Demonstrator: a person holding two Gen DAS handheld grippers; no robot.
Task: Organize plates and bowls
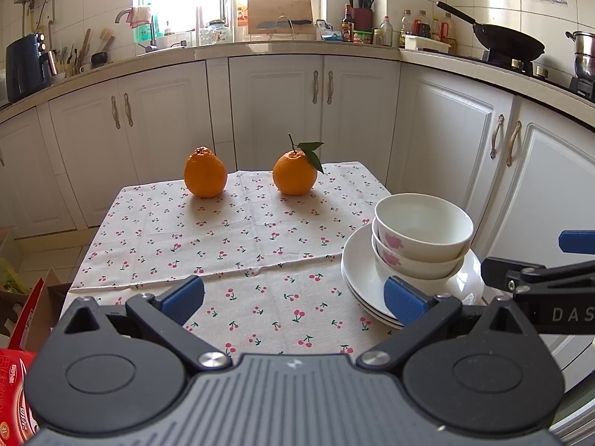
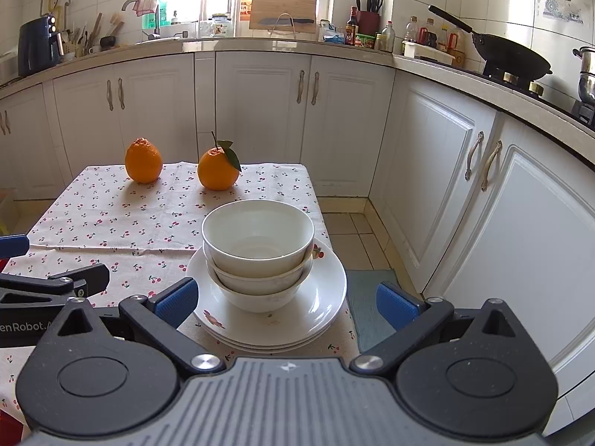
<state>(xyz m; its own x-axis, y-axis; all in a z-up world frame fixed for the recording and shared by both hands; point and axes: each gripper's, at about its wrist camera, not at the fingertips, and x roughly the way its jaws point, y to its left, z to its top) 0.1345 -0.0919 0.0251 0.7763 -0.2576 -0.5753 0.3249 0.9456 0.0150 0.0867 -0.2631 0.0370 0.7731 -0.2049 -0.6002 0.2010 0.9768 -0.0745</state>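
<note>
White bowls are nested in a stack on a stack of white plates at the table's right front corner; in the left wrist view the bowls and plates sit at the right. My right gripper is open and empty, its blue pads on either side of the plate stack, just in front of it. My left gripper is open and empty over the cherry-print tablecloth, left of the plates. The right gripper's fingers show at the right edge of the left wrist view.
Two oranges stand at the table's far edge. White kitchen cabinets lie behind and to the right. A red box sits on the floor at the left. A grey mat lies on the floor right of the table.
</note>
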